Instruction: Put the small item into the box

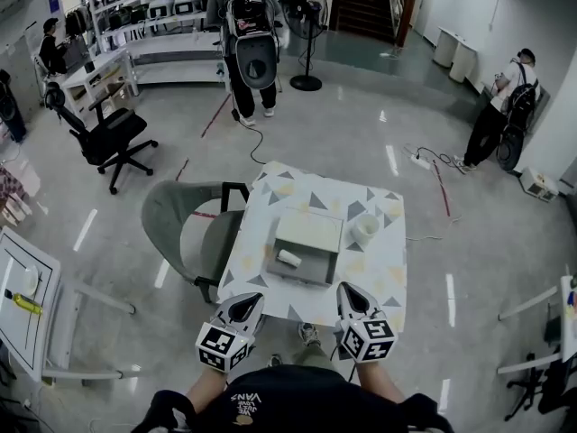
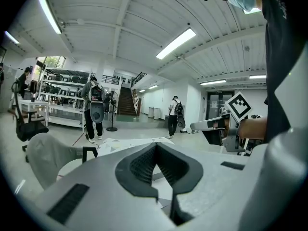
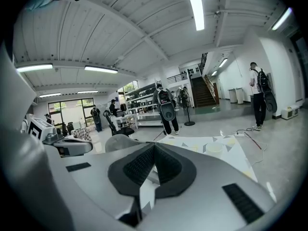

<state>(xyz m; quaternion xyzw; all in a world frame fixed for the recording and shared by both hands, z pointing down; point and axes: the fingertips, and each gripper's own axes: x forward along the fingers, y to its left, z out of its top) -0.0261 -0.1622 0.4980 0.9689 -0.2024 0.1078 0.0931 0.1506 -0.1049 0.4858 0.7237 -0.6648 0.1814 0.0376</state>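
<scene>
A grey box (image 1: pixel 311 270) with a pale lid (image 1: pixel 309 231) lies in the middle of the patterned table (image 1: pixel 270 192). A small white cylinder (image 1: pixel 288 258) lies inside the box's grey part. A white cup-like thing (image 1: pixel 365 228) stands to the right of the box. My left gripper (image 1: pixel 247 301) and right gripper (image 1: pixel 351 293) hover at the table's near edge, both short of the box. Both are shut with nothing between the jaws. The left gripper (image 2: pixel 155 146) has its tips together in the left gripper view. The right gripper (image 3: pixel 154 146) does too in the right gripper view.
A grey chair (image 1: pixel 185 224) stands against the table's left side. A white desk (image 1: pixel 22 305) is at the far left and a black office chair (image 1: pixel 108 138) behind it. People stand at the back (image 1: pixel 248 34) and at the right (image 1: pixel 505 106). Cables (image 1: pixel 433 161) lie on the floor.
</scene>
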